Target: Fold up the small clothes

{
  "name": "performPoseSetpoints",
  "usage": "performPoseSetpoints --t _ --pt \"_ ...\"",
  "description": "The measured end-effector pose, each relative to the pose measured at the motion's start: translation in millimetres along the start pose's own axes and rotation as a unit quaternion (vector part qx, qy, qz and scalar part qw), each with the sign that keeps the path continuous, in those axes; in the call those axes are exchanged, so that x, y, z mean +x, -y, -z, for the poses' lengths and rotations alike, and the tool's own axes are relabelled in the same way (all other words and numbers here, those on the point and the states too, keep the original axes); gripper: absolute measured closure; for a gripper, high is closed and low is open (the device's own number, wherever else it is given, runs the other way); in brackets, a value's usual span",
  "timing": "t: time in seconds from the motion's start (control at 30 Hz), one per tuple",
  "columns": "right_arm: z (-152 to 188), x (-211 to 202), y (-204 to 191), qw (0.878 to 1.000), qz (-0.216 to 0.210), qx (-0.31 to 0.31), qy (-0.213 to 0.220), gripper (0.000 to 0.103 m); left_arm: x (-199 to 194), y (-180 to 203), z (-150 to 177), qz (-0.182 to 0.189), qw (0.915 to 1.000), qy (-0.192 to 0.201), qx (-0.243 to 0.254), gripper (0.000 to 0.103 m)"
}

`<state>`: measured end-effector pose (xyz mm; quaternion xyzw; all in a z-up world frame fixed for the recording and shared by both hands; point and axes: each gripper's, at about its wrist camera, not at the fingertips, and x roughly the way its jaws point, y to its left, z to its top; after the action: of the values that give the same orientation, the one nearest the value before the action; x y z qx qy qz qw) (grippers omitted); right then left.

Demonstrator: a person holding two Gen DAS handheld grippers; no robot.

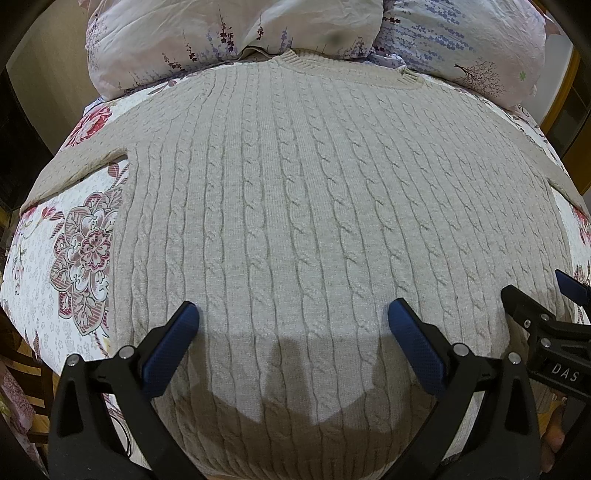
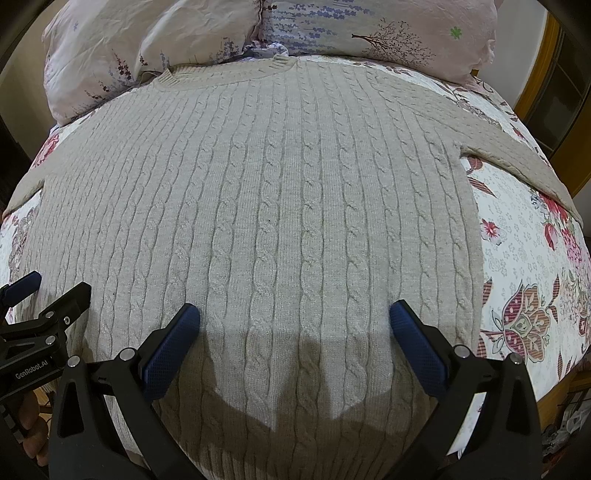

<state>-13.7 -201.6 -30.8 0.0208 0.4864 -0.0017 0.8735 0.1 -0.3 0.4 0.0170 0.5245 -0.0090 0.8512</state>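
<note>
A beige cable-knit sweater (image 1: 295, 206) lies flat and spread out on a floral bedsheet (image 1: 51, 258), collar at the far end, sleeves out to both sides. It also fills the right wrist view (image 2: 273, 206). My left gripper (image 1: 293, 321) is open and empty, hovering above the sweater's lower part. My right gripper (image 2: 295, 321) is open and empty, also above the lower part, beside the left one. The right gripper shows at the right edge of the left wrist view (image 1: 546, 306); the left gripper shows at the left edge of the right wrist view (image 2: 44, 295).
Two pale floral pillows (image 1: 229, 33) (image 2: 369, 29) lie at the head of the bed, just beyond the collar. The sheet (image 2: 524, 258) is bare to the right of the sweater. The wooden bed frame (image 2: 576, 391) and floor lie past the edges.
</note>
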Motion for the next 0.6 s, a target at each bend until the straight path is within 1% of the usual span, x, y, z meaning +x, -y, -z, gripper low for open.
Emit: performPoseSetpoints --t 0.6 --pt "-1.2 -0.7 -2.1 1.000 -0.002 -0.004 0.000 0.001 -0.3 0.0 -1.8 0.000 1.0000 -0.003 0.000 0.002"
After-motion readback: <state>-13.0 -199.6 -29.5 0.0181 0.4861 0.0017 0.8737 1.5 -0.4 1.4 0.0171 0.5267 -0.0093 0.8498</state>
